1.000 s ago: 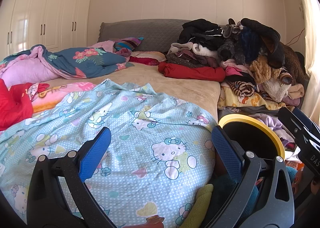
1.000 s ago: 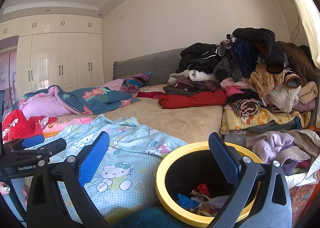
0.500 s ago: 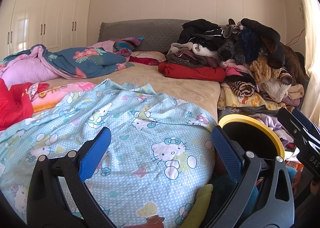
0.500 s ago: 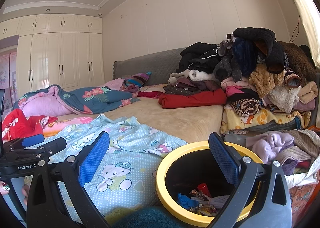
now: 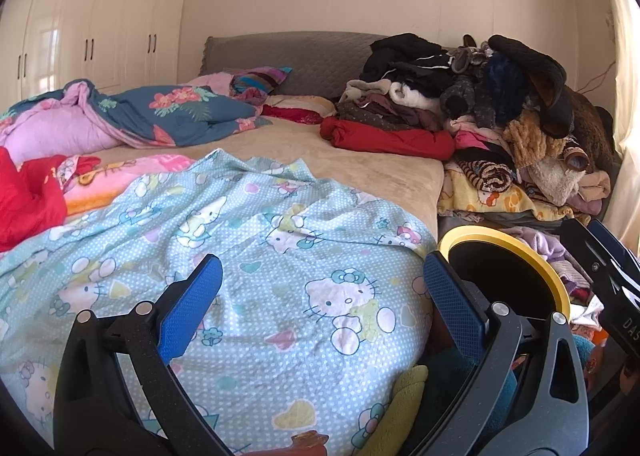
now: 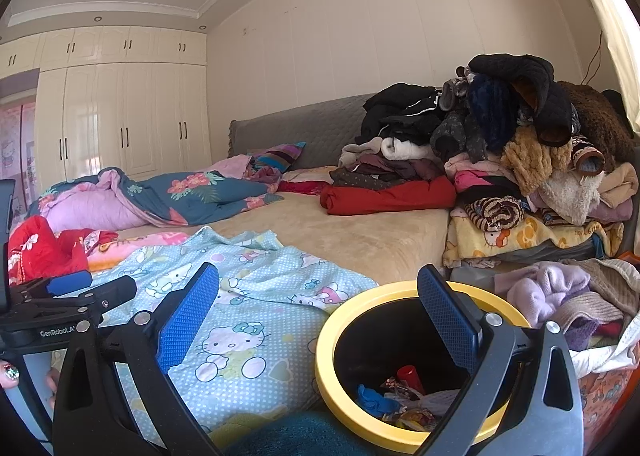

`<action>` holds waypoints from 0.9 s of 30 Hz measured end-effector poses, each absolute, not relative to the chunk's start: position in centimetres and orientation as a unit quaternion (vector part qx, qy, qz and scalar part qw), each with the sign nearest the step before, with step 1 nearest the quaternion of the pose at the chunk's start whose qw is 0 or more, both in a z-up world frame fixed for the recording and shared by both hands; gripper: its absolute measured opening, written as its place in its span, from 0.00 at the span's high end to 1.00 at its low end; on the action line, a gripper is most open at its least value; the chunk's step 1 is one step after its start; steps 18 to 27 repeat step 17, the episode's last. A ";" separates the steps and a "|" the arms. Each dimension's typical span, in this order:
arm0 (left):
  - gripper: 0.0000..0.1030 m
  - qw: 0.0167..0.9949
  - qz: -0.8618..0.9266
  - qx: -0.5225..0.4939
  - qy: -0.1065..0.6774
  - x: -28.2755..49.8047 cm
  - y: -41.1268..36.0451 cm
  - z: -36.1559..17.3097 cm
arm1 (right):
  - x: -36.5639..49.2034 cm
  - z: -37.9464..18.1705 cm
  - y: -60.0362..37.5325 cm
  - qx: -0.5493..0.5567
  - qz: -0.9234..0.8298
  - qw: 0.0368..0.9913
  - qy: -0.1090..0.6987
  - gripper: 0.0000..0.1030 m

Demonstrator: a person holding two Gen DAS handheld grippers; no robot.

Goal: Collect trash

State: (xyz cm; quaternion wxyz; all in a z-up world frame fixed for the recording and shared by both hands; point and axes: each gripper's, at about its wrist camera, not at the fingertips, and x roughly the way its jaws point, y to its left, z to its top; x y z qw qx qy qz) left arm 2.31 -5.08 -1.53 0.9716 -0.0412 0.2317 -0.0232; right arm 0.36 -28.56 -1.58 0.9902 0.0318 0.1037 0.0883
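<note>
Right gripper [image 6: 318, 302] spread above yellow-rimmed bin [image 6: 332, 396], wrappers inside

In front of me the wide bed with its tan plush cover [image 5: 372, 171] carries everything. A pale blue cartoon-cat sheet [image 5: 256, 276] lies crumpled over its near corner. To my left sit a bunched red cloth [image 5: 28, 195] and a pink printed blanket [image 5: 116, 179], with a blue floral quilt with pink lining [image 5: 160, 115] behind them. At the far right, a folded red garment [image 5: 392, 139] lies under a tall heap of mixed clothes [image 5: 500, 95] by the grey quilted headboard [image 5: 304, 55].
</note>
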 end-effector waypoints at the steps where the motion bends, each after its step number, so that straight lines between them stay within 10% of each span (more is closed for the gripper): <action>1: 0.11 0.969 -0.021 -0.047 0.240 2.5 -4.8 -1.5 | 0.5 -1.6 -28.4 0.032 0.093 0.990 0.105 0.06; 9: 0.11 0.951 0.093 -0.094 0.279 2.0 4.7 -3.0 | 1.9 0.7 -20.5 -0.008 0.218 0.970 0.112 0.06; 17: 0.10 0.868 0.351 -0.125 0.329 -4.2 23.4 -7.0 | 3.3 -3.4 1.6 -0.085 0.467 0.828 0.298 0.06; 27: 0.10 0.868 0.351 -0.125 0.329 -4.2 23.4 -7.0 | 3.3 -3.4 1.6 -0.085 0.467 0.828 0.298 0.06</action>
